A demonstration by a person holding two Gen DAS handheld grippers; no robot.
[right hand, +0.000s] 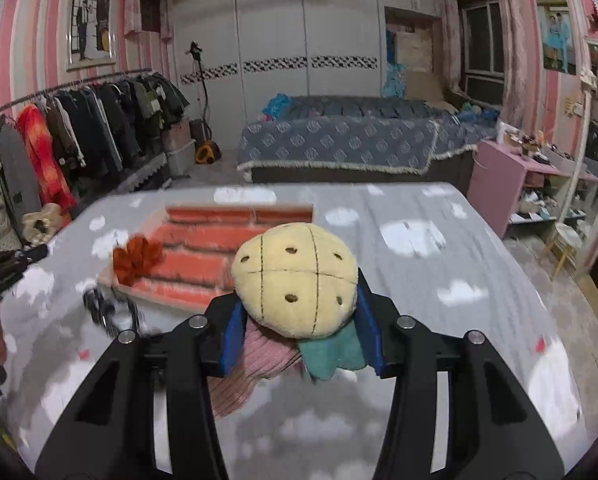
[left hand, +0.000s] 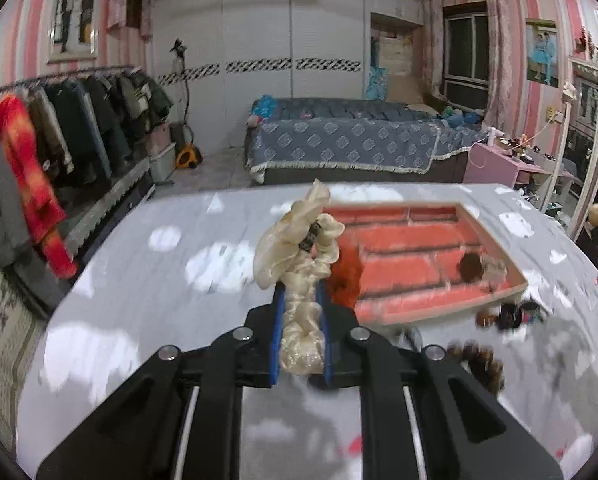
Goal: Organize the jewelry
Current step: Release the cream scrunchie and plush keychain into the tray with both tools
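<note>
my left gripper is squeezed nearly closed on a cream satin scrunchie, its blue pads pinching the bunched fabric while the rest of the loop flops up and forward, off the table. a small dark tag sits on the loop. my right gripper stands about half open and grips a yellow plush pineapple hair tie with stitched lines and brown dots; a teal felt leaf and a strip of pink ribbed fabric hang under it (i can't tell whether the pink piece belongs to the same item). both pieces are raised above the table, which wears a grey cloth printed with white clouds.

the jewelry box, a shallow tray with a pale rim and coral-red padded rows, lies on the table ahead of both grippers. an orange-red scrunchie rests on its near corner, and something dark brown and fuzzy lies in a row near its right side. just outside the tray lie a blurred dark cluster and a brown beaded bracelet.
</note>
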